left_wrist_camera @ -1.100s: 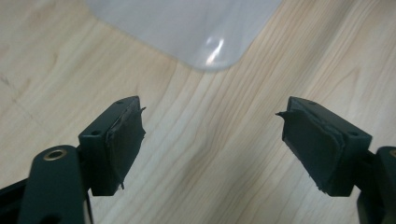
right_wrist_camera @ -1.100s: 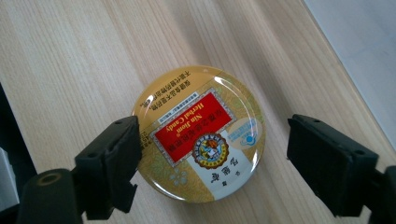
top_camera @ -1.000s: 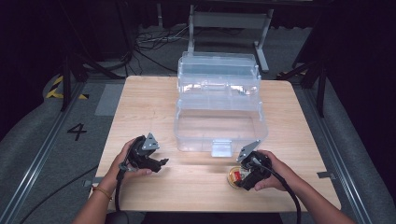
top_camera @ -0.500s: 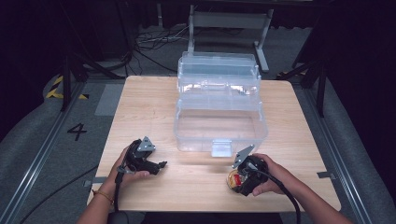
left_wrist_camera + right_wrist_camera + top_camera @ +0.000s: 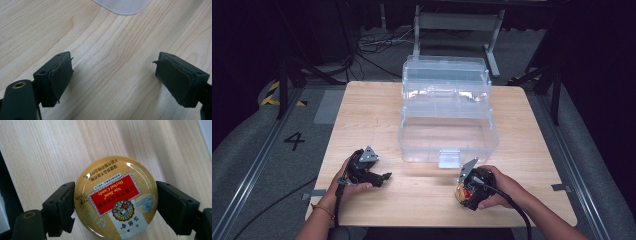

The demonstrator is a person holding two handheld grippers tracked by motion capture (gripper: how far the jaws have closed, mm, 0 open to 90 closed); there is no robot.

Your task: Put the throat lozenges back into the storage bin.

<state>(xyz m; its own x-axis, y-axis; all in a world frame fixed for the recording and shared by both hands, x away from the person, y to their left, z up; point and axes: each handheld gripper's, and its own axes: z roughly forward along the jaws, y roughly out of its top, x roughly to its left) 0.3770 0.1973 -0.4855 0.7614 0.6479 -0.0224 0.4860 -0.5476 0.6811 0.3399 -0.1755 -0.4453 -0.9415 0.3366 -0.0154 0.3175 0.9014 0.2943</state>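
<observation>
The right tool sits in the lower right of the high view, held in a hand near the front edge of the desk. In the right gripper view its two black jaws press on either side of a round gold candy tin, which fills the middle and lower part of that frame; the tin lies flat on the pale wood, its red label and printed lid facing up. In the high view the tin shows as a small gold and red spot at the tool's tip.

The left tool lies in the lower left of the high view, held in the other hand, pointing toward the frame's right. Its jaws have just been opening and stand wide apart; in the left gripper view there is bare wood grain between the pads.

Farther up, at the middle of the high view, stands a clear plastic box with its lid tipped up behind it. Its grey latch faces the front, just above the right tool. A rounded pale corner of the box shows at the top edge of the left gripper view.

Beyond the desk, at the top of the high view, stands a grey metal frame on the floor, with cables to its left.
</observation>
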